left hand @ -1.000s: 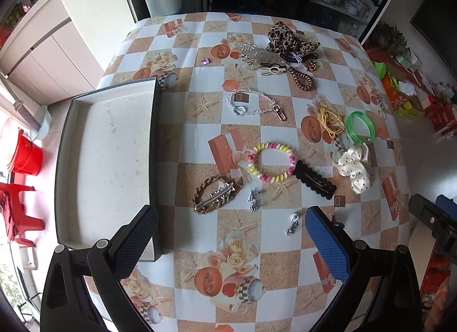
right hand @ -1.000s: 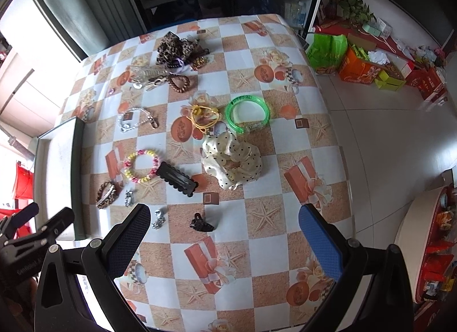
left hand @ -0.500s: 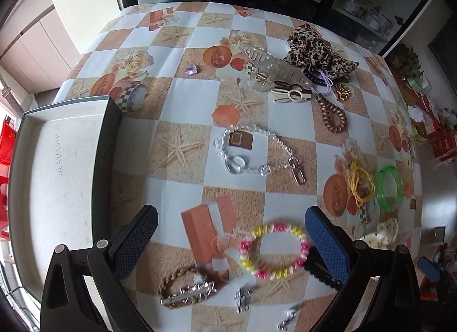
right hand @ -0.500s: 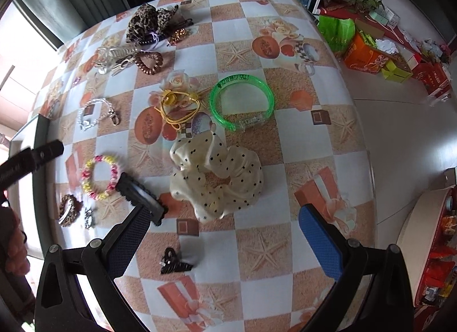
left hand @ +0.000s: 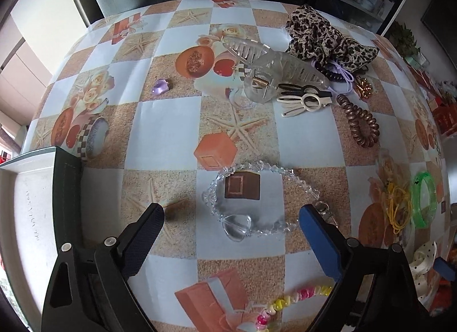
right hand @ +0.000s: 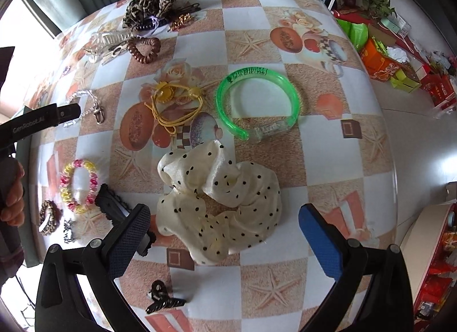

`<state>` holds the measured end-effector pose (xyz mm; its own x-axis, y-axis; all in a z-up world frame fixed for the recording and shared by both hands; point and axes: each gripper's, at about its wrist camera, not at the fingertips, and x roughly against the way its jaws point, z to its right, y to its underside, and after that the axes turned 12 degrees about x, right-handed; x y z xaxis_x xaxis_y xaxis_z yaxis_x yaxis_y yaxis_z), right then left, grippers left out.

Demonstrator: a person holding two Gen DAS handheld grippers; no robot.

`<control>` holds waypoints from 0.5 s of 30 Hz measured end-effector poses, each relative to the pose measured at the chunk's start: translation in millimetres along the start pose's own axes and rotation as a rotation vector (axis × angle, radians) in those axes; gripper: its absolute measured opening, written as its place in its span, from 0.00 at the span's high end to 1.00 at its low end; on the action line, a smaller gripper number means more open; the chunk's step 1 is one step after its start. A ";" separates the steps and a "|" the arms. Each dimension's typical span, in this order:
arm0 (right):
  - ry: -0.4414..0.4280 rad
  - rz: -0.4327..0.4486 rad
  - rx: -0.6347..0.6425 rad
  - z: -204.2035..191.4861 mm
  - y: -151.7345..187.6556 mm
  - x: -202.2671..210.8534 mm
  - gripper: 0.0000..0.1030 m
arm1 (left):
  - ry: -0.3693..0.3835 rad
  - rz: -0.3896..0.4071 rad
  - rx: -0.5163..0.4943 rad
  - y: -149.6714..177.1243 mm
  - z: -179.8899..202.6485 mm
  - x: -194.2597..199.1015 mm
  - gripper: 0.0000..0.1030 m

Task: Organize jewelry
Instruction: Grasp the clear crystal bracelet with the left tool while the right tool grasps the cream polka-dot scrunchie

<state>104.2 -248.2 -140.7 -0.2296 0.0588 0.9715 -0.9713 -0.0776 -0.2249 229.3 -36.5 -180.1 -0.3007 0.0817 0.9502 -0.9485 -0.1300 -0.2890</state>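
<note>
My left gripper (left hand: 231, 225) is open, low over the table, its fingers on either side of a clear crystal bead bracelet (left hand: 251, 203) with a glass heart charm. The grey tray (left hand: 31, 217) lies just to its left. My right gripper (right hand: 224, 227) is open too, straddling a cream polka-dot scrunchie (right hand: 217, 197). Beyond that scrunchie lie a green bangle (right hand: 257, 103) and yellow hair ties (right hand: 174, 106). The left gripper's body (right hand: 40, 122) and a hand (right hand: 12, 200) show at the left edge of the right wrist view.
A clear claw clip (left hand: 274, 72), leopard scrunchie (left hand: 322, 37), brown spiral tie (left hand: 361, 123) and purple gem (left hand: 160, 86) lie further back. A pastel bead bracelet (right hand: 78, 186), black hair clip (right hand: 114, 210), small black claw clip (right hand: 161, 299) and braided bracelet (right hand: 48, 216) lie nearer. Floor clutter lies beyond the table's right edge.
Both grippers have moved forward and down. The left one now brackets the crystal bracelet; the right one now brackets the polka-dot scrunchie. Both stayed open.
</note>
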 end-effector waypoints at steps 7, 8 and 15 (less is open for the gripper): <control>0.007 -0.009 -0.007 -2.3 -0.8 -11.1 0.00 | -0.020 0.051 -0.035 -1.6 10.2 -3.3 0.07; 0.008 -0.012 -0.007 -2.1 -0.7 -12.2 0.00 | -0.012 0.057 -0.041 -0.5 11.1 -1.9 0.10; 0.017 -0.018 -0.016 2.1 3.9 -15.3 0.04 | 0.013 0.091 -0.126 10.0 27.9 9.9 0.66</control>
<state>104.0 -251.4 -156.2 -0.2128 0.0772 0.9740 -0.9762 -0.0599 -0.2085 219.5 -64.6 -170.4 -0.3867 0.0881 0.9180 -0.9219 -0.0127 -0.3871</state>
